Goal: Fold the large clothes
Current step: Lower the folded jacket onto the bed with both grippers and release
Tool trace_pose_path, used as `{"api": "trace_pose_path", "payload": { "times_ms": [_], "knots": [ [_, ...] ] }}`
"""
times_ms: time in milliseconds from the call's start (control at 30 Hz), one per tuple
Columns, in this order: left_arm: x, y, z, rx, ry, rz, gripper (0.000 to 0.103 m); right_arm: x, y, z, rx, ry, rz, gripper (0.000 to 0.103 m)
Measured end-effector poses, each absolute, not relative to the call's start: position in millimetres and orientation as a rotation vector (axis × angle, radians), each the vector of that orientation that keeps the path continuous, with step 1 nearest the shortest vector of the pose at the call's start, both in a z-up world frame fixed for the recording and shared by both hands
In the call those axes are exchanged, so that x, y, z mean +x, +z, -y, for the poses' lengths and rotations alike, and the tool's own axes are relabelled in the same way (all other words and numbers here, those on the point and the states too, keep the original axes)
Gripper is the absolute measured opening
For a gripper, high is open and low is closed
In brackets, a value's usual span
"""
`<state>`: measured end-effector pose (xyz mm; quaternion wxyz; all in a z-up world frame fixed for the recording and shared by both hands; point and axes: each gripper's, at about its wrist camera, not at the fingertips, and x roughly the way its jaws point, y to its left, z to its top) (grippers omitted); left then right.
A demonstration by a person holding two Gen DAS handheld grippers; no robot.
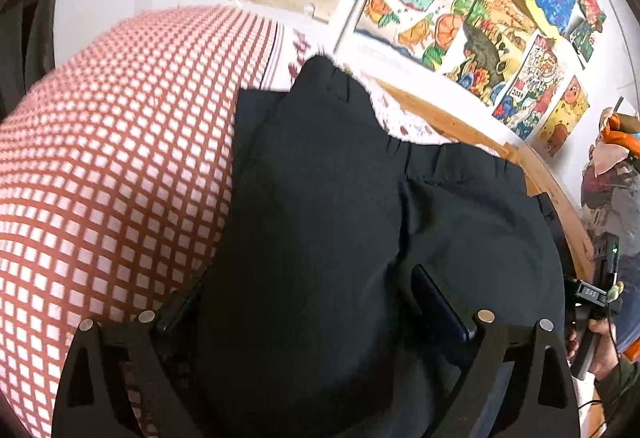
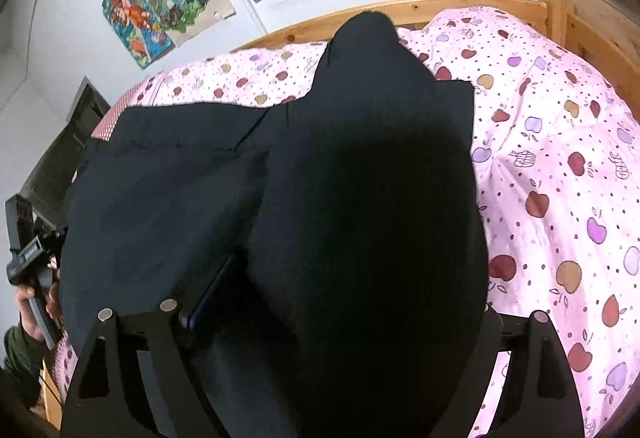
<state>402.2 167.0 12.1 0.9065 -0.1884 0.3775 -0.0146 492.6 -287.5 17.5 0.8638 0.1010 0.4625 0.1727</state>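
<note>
Both tools are spread wide right now. Left tool (image 1: 316,302) has its fingers (image 1: 438,302) well apart, with a fold of the black garment (image 1: 320,178) bulging up between them. Cloth sits right against the inner side of the right-hand finger, but the pads aren't pinching anything, so it's a loose straddle and not a grip. The other finger is mostly tucked along the edge of the fabric next to the red-and-white checked cover (image 1: 112,166).

Right tool (image 2: 332,302) is the same deal: fingers (image 2: 208,294) splayed, a dark hump of the black garment (image 2: 360,198) filling the gap. Only the left-hand finger shows clearly; the far one is buried behind the cloth, so I can't tell if it touches.

That garment lies spread over the bed, partly doubled over itself, with one pointed bit reaching toward the wooden bed frame (image 2: 440,4). On its right is a pink apple-print sheet (image 2: 560,158). Colourful drawings (image 1: 460,10) cover the wall behind. Each view catches the other hand (image 1: 600,350) gripping its handle at the side.
</note>
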Motion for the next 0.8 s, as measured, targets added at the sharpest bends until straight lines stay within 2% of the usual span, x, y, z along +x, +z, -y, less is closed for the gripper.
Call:
{"api": "trace_pose_path", "payload": {
  "times_ms": [200,800],
  "knots": [
    [390,23,-157,-0.342,0.023,-0.708,0.103,488,21,283,0.173,0.343,-0.938,0.085],
    [369,46,-141,-0.268,0.11,-0.634,0.103,474,41,301,0.195,0.281,-0.924,0.088]
  ]
}}
